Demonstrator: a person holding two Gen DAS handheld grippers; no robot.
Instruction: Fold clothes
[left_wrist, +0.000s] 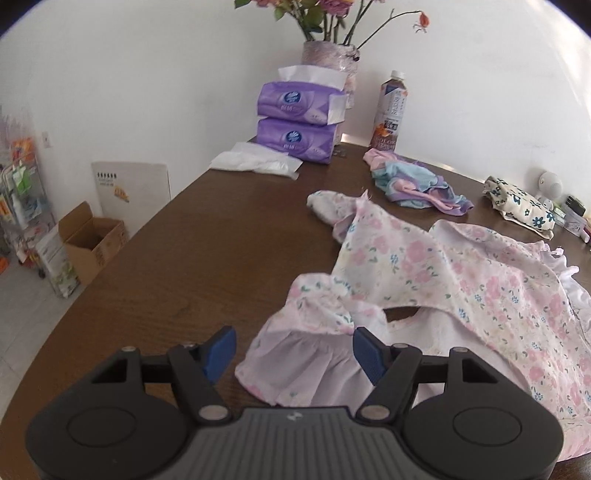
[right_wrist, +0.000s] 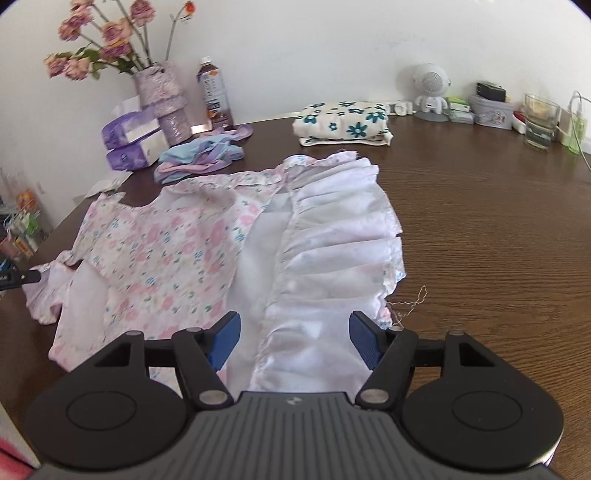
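Wood-grain table (right_wrist: 480, 240), ruffled floral dress (right_wrist: 177, 251)

We are looking at a pink floral dress (right_wrist: 162, 251) lying spread and rumpled on the wood, directly ahead of the right gripper (right_wrist: 294, 341), its pale ruffled hem (right_wrist: 332, 240) turned inside out and running away between the parted fingers. A gathered sleeve (left_wrist: 306, 354) is lying between the spread fingers of the left gripper (left_wrist: 294, 354). Farther ahead, a pastel blue-and-purple garment (right_wrist: 201, 158) is sitting crumpled, and a cream piece with teal flowers (right_wrist: 343, 123) is resting folded near the wall.
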